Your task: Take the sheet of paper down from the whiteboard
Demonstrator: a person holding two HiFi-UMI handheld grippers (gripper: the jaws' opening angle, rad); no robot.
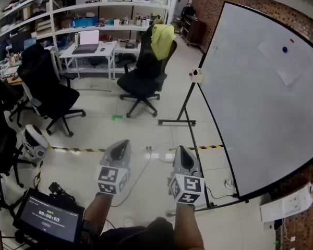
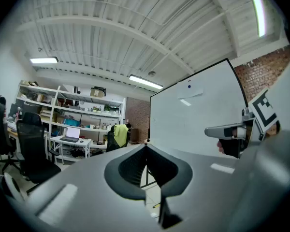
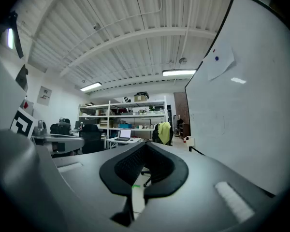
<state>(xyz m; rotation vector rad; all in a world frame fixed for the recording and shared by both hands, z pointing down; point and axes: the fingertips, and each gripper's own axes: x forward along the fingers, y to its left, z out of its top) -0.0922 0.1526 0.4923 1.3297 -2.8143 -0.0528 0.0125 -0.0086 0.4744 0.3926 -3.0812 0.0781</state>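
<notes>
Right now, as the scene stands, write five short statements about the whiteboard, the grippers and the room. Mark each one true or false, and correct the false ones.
1. The sheet of paper hangs on the whiteboard. True.
2. The left gripper holds the paper. False: its jaws are shut on nothing, away from the board.
3. The right gripper has its jaws shut. True.
4. The laptop on the white desk is closed. False: it stands open.
5. A yellow-green cloth hangs over a black chair. True.
</notes>
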